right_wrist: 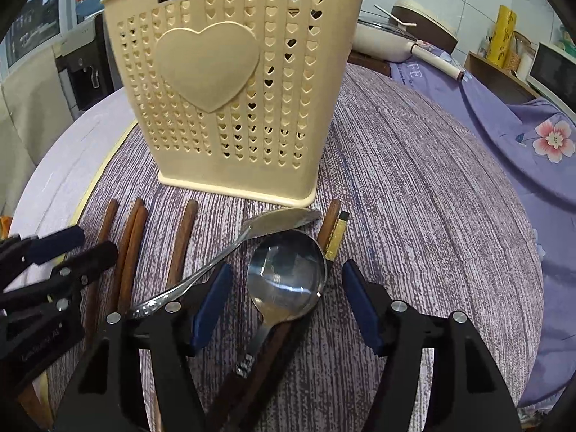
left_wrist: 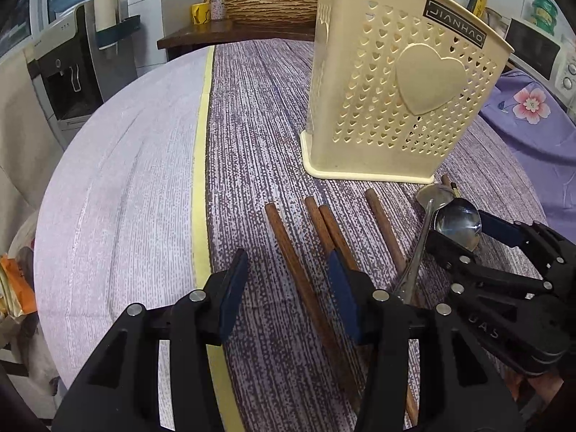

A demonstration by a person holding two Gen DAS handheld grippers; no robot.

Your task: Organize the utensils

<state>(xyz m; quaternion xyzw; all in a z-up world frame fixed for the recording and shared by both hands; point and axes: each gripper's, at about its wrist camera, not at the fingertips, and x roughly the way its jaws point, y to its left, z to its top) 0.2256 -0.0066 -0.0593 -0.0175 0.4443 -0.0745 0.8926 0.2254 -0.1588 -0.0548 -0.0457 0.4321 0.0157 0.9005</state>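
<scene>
A cream utensil holder (left_wrist: 396, 108) (right_wrist: 223, 90) with heart-shaped holes stands upright on the purple tablecloth. In front of it lie several brown wooden chopsticks (left_wrist: 324, 230) (right_wrist: 133, 237). Two steel spoons lie there too: a large one (right_wrist: 288, 277) (left_wrist: 457, 223) and a slimmer one (right_wrist: 280, 221) crossing behind it. My left gripper (left_wrist: 288, 262) (right_wrist: 91, 243) is open, straddling one chopstick without touching it. My right gripper (right_wrist: 286, 270) (left_wrist: 464, 230) is open around the large spoon's bowl, pads apart from it. A dark chopstick with a gold band (right_wrist: 336, 237) lies beside that spoon.
The tablecloth (left_wrist: 252, 108) has a paler part and a yellow stripe (left_wrist: 201, 144) on the left. A water dispenser (left_wrist: 61, 82) stands past the table's left edge. A wicker basket (left_wrist: 270, 7) and a pan (right_wrist: 381, 43) sit behind. A floral cloth (right_wrist: 522, 136) lies to the right.
</scene>
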